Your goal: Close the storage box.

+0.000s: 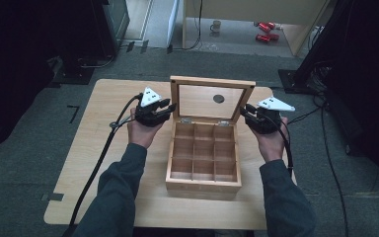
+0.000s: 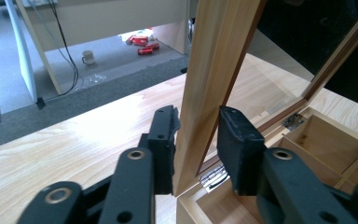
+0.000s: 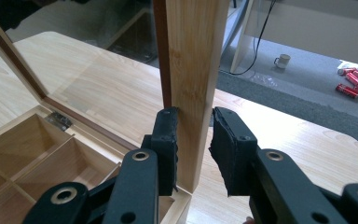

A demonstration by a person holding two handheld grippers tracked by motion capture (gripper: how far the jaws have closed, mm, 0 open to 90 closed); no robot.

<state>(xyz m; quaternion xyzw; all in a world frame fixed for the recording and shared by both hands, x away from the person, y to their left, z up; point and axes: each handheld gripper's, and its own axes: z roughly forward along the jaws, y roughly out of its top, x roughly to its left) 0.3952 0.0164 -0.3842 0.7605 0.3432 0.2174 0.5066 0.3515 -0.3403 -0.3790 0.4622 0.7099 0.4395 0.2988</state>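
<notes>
A wooden box (image 1: 203, 184) with several small compartments stands mid-table, its glass-paned lid (image 1: 212, 82) raised upright on hinges at the back. My left gripper (image 1: 170, 106) is at the lid's left edge. In the left gripper view, the left gripper (image 2: 198, 135) has its two pads on either side of the lid's frame (image 2: 214, 56), pressing it. My right gripper (image 1: 243, 109) is at the lid's right edge. In the right gripper view, the right gripper (image 3: 193, 135) is shut on the lid's frame (image 3: 196, 56). The compartments look empty.
The box sits on a light wooden table (image 1: 103, 148) with bare surface on both sides. Black cables (image 1: 98, 168) trail off the front edge. On the floor beyond lie a mug (image 1: 216, 25) and red cans (image 1: 266, 30); dark stands flank the table.
</notes>
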